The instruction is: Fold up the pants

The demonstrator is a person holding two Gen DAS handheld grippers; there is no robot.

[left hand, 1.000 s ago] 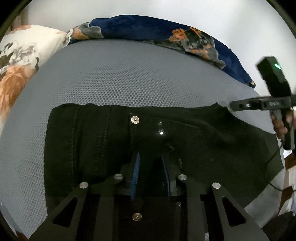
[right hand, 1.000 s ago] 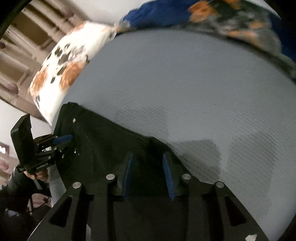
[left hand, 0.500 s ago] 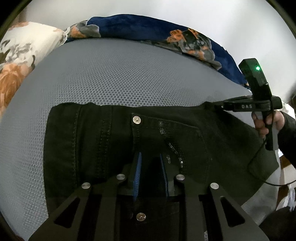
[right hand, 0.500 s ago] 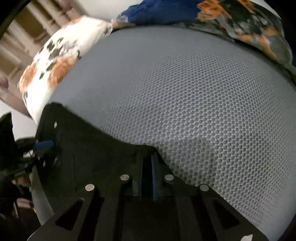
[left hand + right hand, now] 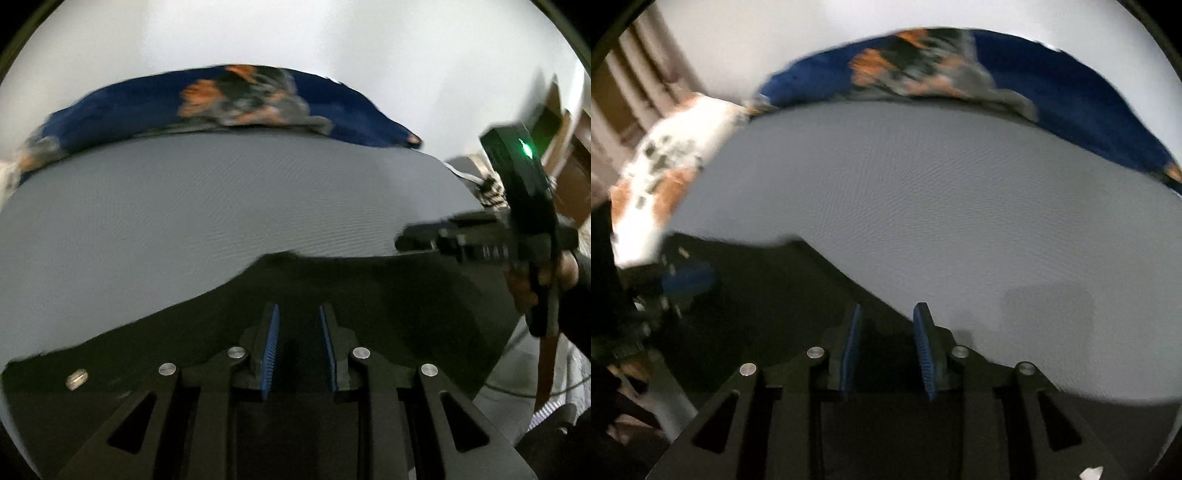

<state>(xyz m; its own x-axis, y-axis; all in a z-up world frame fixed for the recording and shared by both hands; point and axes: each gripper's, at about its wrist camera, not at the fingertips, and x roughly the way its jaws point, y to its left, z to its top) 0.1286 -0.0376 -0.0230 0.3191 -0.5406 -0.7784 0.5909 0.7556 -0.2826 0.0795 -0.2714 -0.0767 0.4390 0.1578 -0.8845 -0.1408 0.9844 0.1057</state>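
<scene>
A: What changed on the bed [image 5: 960, 206]?

B: The black pants [image 5: 369, 295] got pulled up and along it, edge lifted.

A: And the grippers?

B: The left gripper [image 5: 298, 343] pinched the cloth. The right gripper [image 5: 886, 347] was opening, cloth between its pads.

Count of things on the bed

One pair of black pants [image 5: 369, 295], two tongs [image 5: 297, 332] [image 5: 886, 332], one blue flowered blanket [image 5: 147, 107], one white flowered pillow [image 5: 665, 166], one grey bed [image 5: 221, 192], and one hand [image 5: 535, 280] in view.
</scene>
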